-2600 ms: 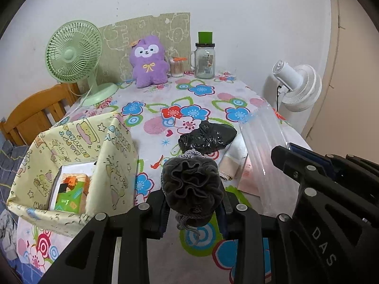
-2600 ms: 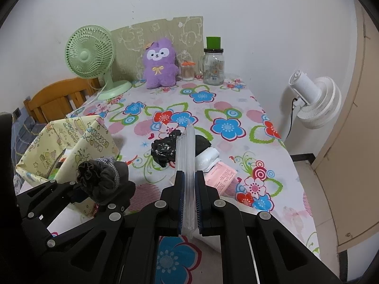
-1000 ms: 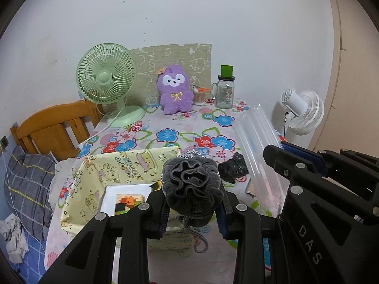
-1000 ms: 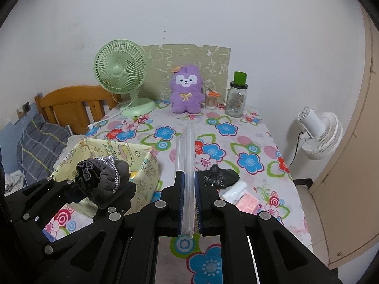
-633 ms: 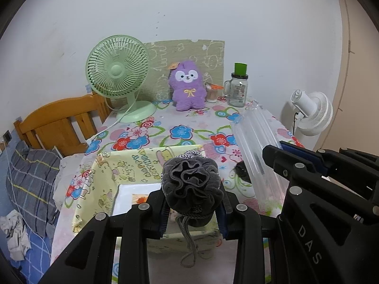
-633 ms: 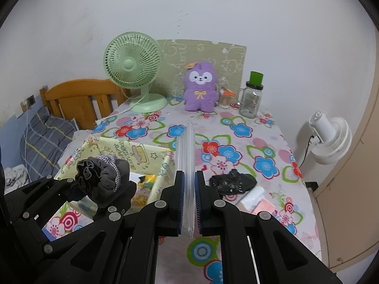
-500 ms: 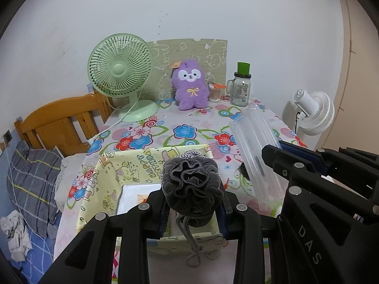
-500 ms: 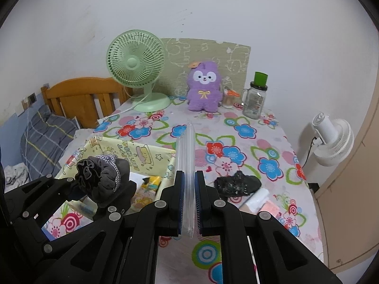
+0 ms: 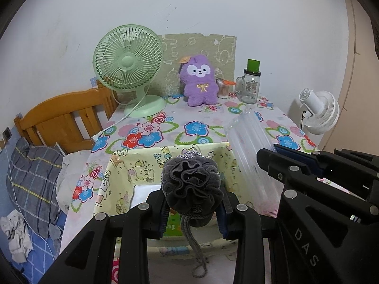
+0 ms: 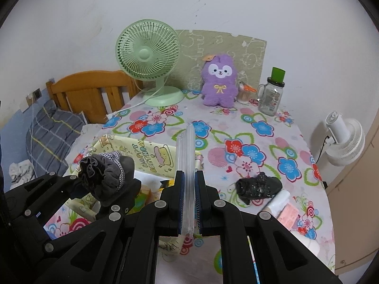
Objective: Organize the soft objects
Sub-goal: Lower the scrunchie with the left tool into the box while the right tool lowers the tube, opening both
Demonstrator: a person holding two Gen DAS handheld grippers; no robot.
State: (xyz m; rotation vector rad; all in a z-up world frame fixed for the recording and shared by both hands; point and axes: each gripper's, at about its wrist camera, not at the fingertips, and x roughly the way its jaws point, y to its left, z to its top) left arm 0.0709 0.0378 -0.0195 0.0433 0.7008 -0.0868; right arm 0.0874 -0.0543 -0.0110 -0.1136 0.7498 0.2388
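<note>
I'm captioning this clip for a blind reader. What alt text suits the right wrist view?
The right gripper is shut on a clear plastic bag above a yellow fabric bin on a floral table. Beside it, the left gripper holds a grey drawstring pouch.

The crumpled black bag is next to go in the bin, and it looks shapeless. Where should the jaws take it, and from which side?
Probably at its raised middle hump, coming down from above. The black plastic bag lies low and crumpled on the floral tablecloth, longer across than deep, so close across the short span. A white roll touches its near right end; keep toward the left.
</note>
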